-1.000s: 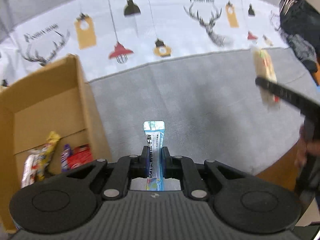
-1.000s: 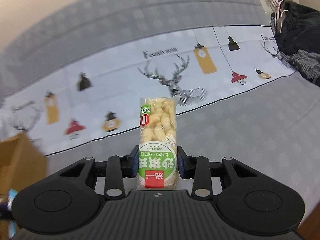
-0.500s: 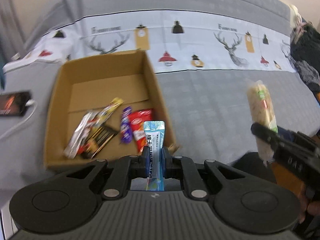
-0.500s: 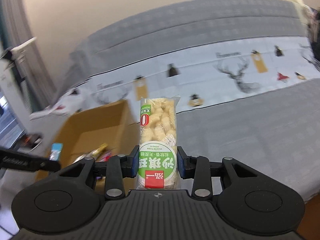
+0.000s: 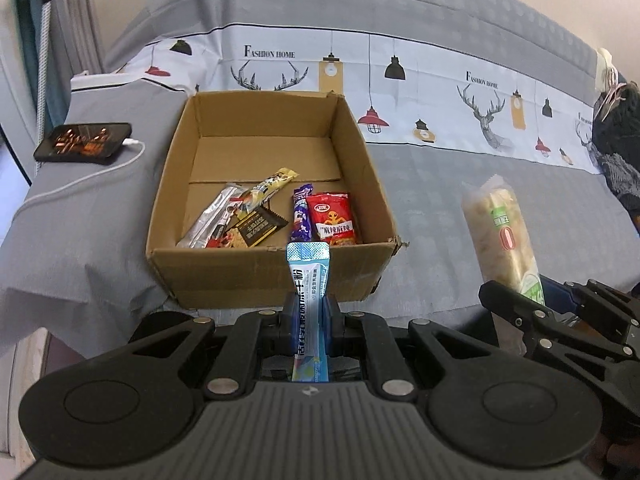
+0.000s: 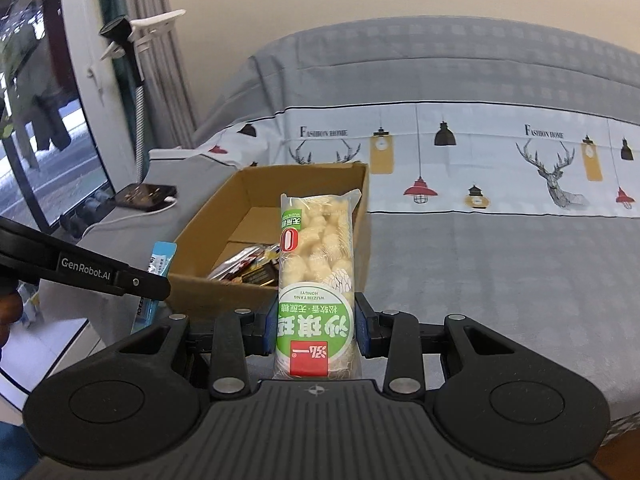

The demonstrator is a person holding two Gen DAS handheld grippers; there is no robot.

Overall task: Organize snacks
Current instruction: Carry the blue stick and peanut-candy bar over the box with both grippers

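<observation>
Both claws have swung over toward the cardboard box (image 5: 276, 184) since one second ago, when I saw only its corner at the left edge of the left view; now it lies whole on the grey bed cover (image 5: 432, 216). My left claw (image 5: 309, 316) is clamped on a thin blue sachet (image 5: 308, 276), which stands upright just before the near wall of the box. My right claw (image 6: 316, 330) is clamped on a long green-labelled snack pack (image 6: 316, 264), held upright near the right front corner of the box. Inside the box, toward its near wall, lie a red packet (image 5: 333, 220), a purple bar (image 5: 301, 218) and some other wrappers. Left of the box, a black phone (image 5: 83, 142) with a white cable rests on the cover.
</observation>
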